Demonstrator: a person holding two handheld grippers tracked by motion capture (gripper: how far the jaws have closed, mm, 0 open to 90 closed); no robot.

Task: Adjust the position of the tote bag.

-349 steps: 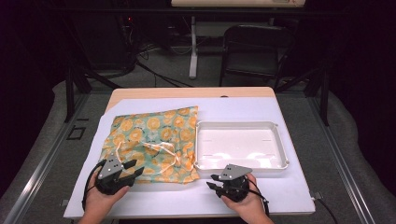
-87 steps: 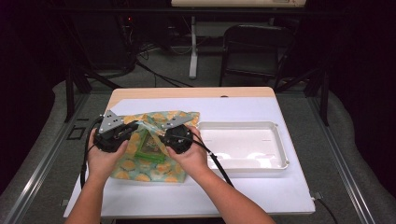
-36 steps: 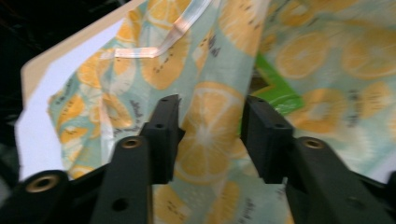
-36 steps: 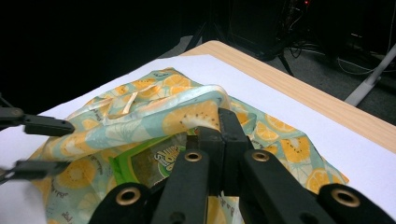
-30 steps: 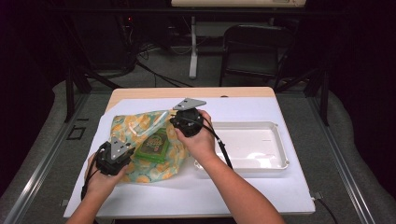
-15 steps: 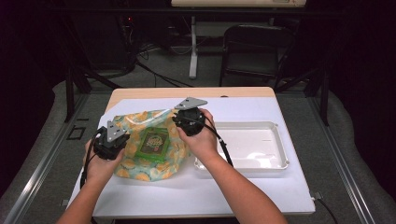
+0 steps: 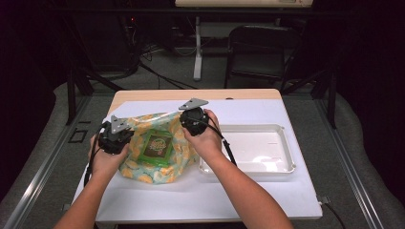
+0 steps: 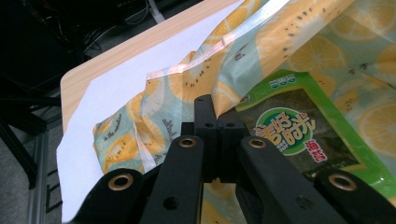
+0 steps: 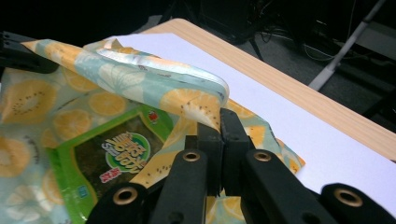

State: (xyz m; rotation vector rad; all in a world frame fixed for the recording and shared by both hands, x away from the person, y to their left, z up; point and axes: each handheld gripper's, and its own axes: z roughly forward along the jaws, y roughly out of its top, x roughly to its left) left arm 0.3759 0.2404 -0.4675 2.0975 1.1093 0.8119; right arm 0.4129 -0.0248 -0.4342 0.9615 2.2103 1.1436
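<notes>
1. A pale blue bag [image 7: 157, 143] is printed with yellow-orange citrus slices and kiwi slices.
2. A bright green packet [image 7: 157, 145] with a dark centre panel is seen through it.
3. The tray [image 7: 286, 162] is white.
4. The table [image 7: 143, 95] is light wood, covered by a white sheet [image 7: 200, 200].

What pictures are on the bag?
Orange and kiwi slices on pale blue-green bag; clearest in the left gripper view.

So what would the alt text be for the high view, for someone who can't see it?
A person at a table holds up the top edge of a fruit-print bag with two handheld grippers, the left gripper and the right gripper, both pinched shut on it. A green snack packet shows through the bag, and a white tray sits to the right.
</notes>
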